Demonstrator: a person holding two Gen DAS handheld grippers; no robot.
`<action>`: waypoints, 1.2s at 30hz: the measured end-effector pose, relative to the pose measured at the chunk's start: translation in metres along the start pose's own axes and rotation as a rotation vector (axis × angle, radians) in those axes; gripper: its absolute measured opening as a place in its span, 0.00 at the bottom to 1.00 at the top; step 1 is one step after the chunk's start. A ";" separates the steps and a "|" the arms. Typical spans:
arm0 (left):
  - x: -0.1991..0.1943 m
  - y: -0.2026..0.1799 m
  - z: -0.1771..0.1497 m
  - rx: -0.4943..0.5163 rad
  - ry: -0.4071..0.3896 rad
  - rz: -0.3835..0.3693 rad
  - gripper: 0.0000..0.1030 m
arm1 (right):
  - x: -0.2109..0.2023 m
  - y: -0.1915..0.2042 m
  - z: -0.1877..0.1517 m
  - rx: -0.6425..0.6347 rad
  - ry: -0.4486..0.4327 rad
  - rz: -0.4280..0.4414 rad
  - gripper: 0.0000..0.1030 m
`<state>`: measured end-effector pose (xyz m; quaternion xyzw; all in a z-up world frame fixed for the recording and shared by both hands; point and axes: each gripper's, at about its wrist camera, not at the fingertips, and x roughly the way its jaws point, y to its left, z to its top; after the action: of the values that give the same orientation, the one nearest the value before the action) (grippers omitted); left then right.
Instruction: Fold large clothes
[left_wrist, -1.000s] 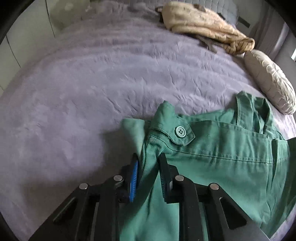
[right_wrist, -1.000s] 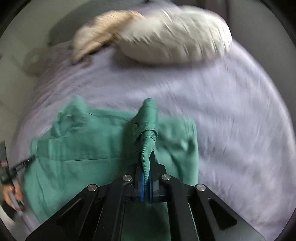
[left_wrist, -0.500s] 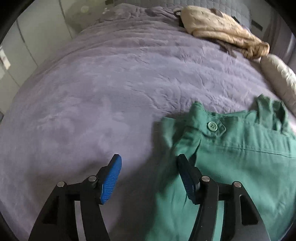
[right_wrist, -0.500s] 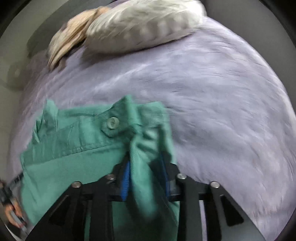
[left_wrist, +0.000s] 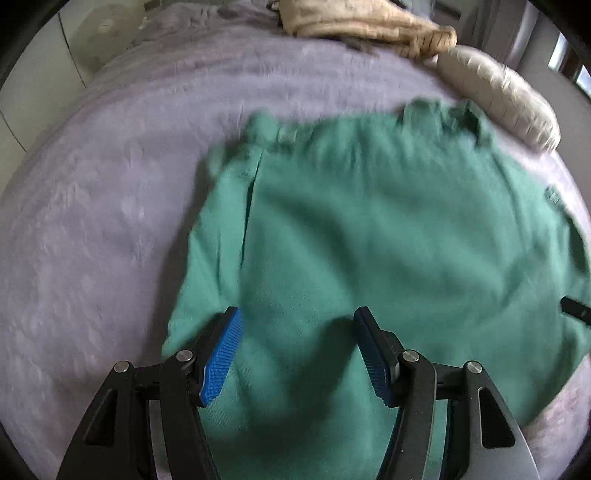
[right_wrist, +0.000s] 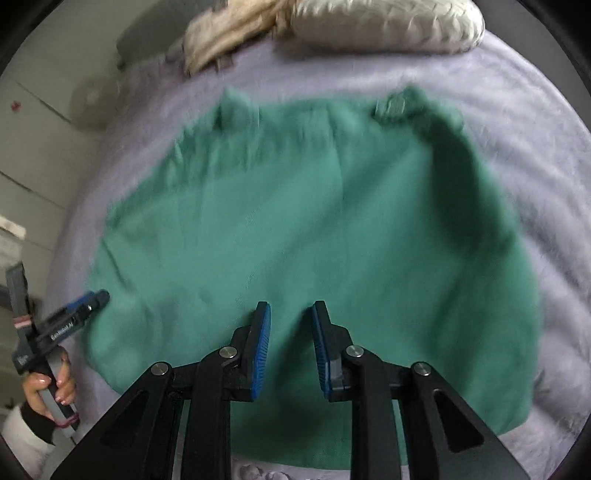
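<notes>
Both claws have let go of the waistband corners since the earlier frames and pulled back toward me, so the green trousers now lie released on the bed. Nearest me, my left claw stands with its blue pads wide apart, hovering over the near part of the cloth and gripping nothing. My right claw is parted too, its gap narrower, likewise empty above the near cloth.

From either claw, the green trousers stretch straight ahead: the long axis runs away from me, near end under the claws, waistband at the far end. A lengthwise seam or fold line runs down the left side in the left wrist view. The picture is blurred, so finer creases are hard to read. In the right wrist view the left claw sits at the garment's left edge, so each claw is nearer its own side.

I judge the coming fold turns on that axis, near end carried up toward the waistband.

Beyond the trousers, on the lilac bedspread, lie a cream pillow and a beige knitted garment.
</notes>
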<state>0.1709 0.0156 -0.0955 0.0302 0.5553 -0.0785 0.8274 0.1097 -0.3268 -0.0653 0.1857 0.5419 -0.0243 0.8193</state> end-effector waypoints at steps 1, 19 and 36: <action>0.001 0.004 -0.006 0.000 -0.006 -0.008 0.62 | -0.001 -0.001 -0.003 -0.003 -0.003 -0.001 0.21; -0.016 0.091 -0.061 -0.157 0.058 -0.031 0.73 | -0.043 -0.114 -0.030 0.293 -0.040 -0.175 0.02; -0.047 0.113 -0.087 -0.174 0.167 -0.009 0.73 | -0.042 -0.009 -0.091 0.329 0.096 -0.023 0.10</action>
<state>0.0925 0.1433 -0.0895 -0.0378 0.6272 -0.0312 0.7773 0.0108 -0.3118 -0.0615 0.3120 0.5714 -0.1131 0.7505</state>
